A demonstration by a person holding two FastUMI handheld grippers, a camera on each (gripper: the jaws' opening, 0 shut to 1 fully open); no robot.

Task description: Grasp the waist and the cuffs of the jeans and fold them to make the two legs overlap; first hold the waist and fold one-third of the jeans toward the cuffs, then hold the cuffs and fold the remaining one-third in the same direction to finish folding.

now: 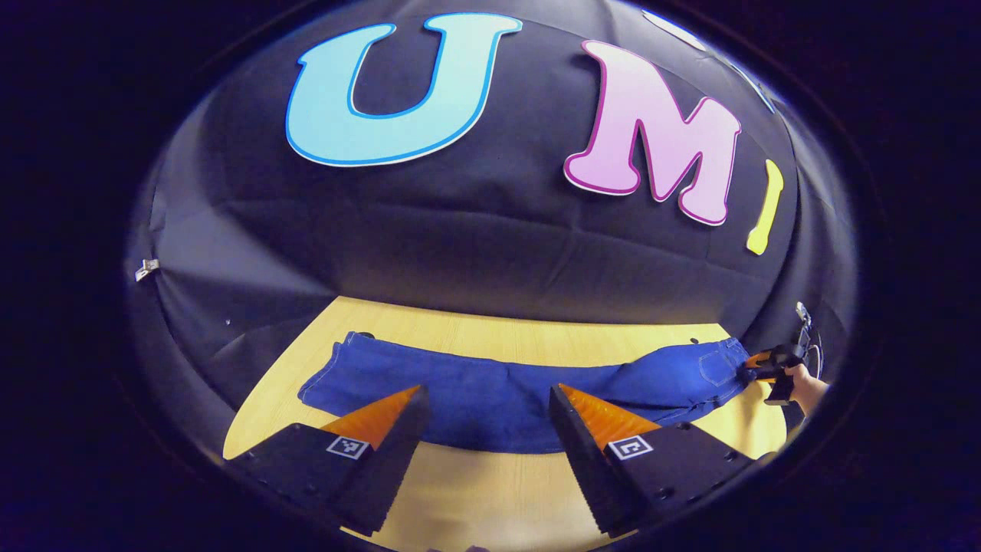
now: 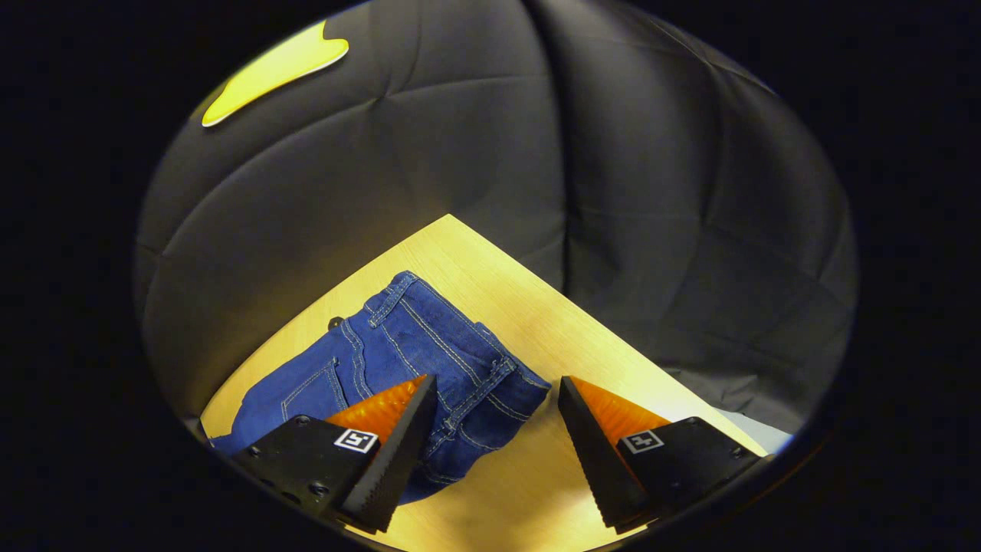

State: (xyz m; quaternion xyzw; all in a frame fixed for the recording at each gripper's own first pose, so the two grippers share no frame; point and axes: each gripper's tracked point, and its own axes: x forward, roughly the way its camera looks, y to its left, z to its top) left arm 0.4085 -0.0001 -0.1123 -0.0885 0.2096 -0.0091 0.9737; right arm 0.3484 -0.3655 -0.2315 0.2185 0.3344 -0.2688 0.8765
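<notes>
— How do your grippers stand?
— Your left gripper (image 1: 486, 399) gapes above the blue denim jeans (image 1: 490, 391), laid lengthwise on the pale wooden table (image 1: 490, 491). Your right gripper (image 2: 497, 391) is spread at the waist (image 2: 460, 345).
— Anything hidden?
— The cuffs' edge curves away, hard to read.

No readable text, brand or number on any object.

Small square black-and-white coded markers sit on the left gripper (image 1: 487, 399) and on the right gripper (image 2: 497, 391), one per finger; they carry patterns, not words.
</notes>
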